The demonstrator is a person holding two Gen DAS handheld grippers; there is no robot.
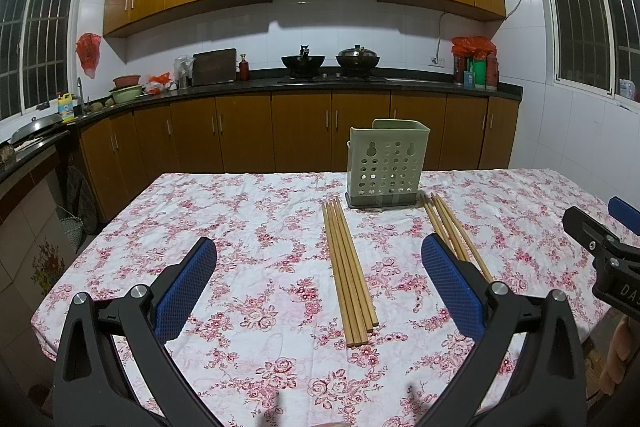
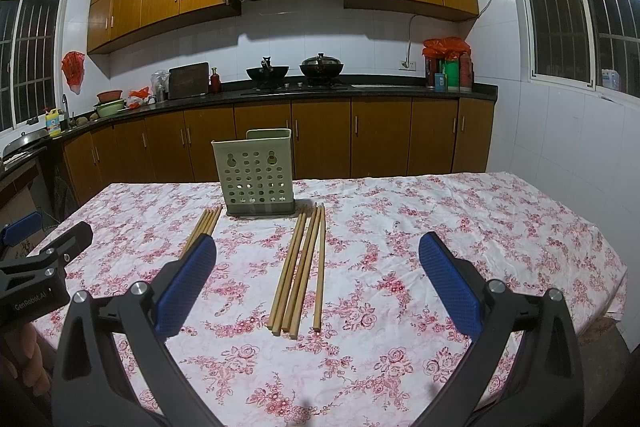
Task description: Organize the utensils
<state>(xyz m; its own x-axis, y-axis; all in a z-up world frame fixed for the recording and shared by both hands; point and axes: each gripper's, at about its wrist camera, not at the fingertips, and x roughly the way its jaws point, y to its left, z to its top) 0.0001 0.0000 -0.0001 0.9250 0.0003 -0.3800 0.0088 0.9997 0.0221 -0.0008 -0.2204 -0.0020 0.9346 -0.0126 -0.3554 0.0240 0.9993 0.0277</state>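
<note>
Two bundles of wooden chopsticks lie on the floral tablecloth [image 1: 224,219] in front of a pale green perforated utensil holder [image 1: 386,167]. In the left wrist view one bundle [image 1: 348,267] lies between my left gripper's [image 1: 318,241] open blue pads. The other bundle [image 1: 454,233] runs behind the right pad. My right gripper [image 1: 596,211] shows at the right edge. In the right wrist view my right gripper [image 2: 319,241] stands open over its bundle [image 2: 298,267]. The holder [image 2: 256,171] is beyond, the second bundle [image 2: 206,223] is to the left, and my left gripper [image 2: 54,227] is at the left edge.
The table's far edge [image 1: 360,174] sits just behind the holder. Beyond a gap stand brown base cabinets [image 1: 300,131] under a dark counter with two woks [image 1: 332,61]. A hand [image 2: 28,355] holds the left gripper.
</note>
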